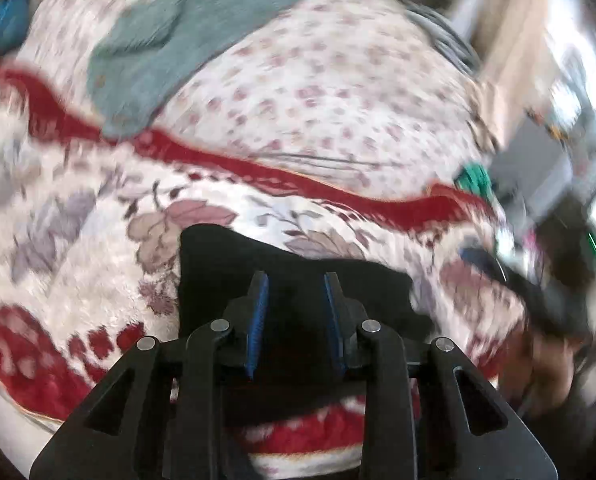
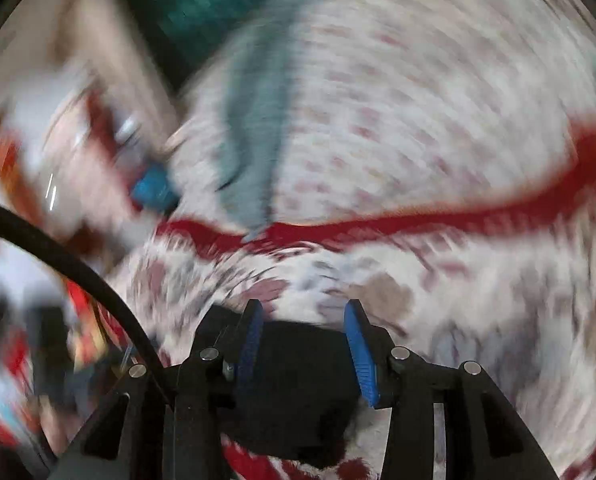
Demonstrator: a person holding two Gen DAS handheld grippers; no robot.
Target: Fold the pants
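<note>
Left gripper (image 1: 295, 280): jaws apart, nothing clamped, over black pants (image 1: 298, 264). Right gripper (image 2: 304, 308): jaws wide, empty, pants below. Pants: folded, lying on floral fleece blanket (image 1: 97, 208). Beyond: red-bordered blanket edge, grey-green garment (image 1: 169, 44) on flowered sheet (image 1: 318, 92).

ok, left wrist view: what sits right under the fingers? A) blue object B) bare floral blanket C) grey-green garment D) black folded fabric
D: the left gripper hangs over the black folded fabric, which lies on the floral blanket; the grey-green garment lies far up the bed past the red stripe.
</note>
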